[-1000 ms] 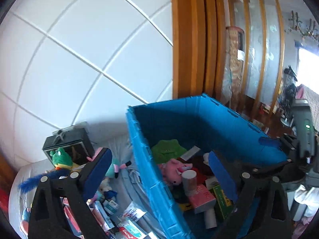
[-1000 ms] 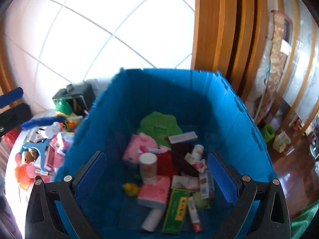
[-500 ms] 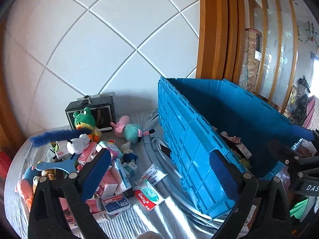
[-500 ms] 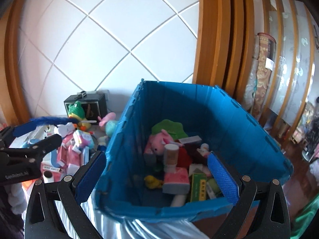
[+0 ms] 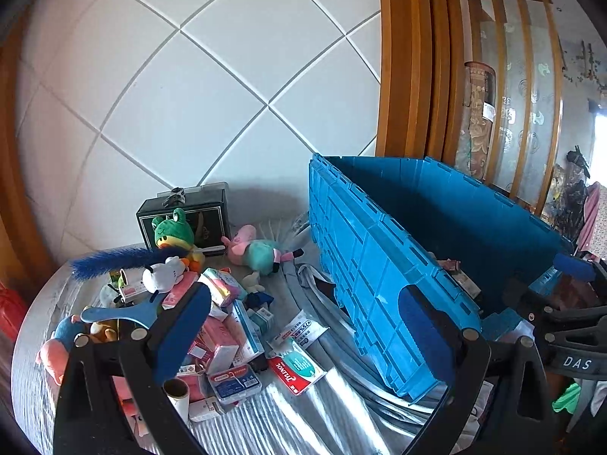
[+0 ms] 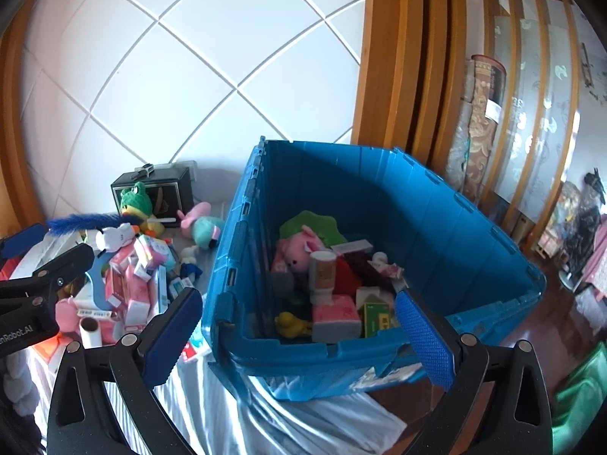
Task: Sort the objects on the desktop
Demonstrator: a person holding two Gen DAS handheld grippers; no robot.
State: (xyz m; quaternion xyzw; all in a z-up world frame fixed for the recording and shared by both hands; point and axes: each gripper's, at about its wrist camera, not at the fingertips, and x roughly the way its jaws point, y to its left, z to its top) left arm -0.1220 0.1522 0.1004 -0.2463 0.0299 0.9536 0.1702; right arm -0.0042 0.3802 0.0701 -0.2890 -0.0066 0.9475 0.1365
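Both claws spread wide, nothing held.

I see the left gripper (image 5: 303, 326) above the table clutter: the pile of small boxes (image 5: 224, 337) lies left of the blue crate (image 6: 474, 227), with a pig plush (image 5: 261, 250) just beside it. My right gripper (image 6: 299, 326) hangs at the crate's near rim; pink plush (image 6: 299, 246) and boxes already inside.

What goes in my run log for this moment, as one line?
left gripper: open, empty, over pile | right gripper: open, empty, at blue crate | pile: unsorted
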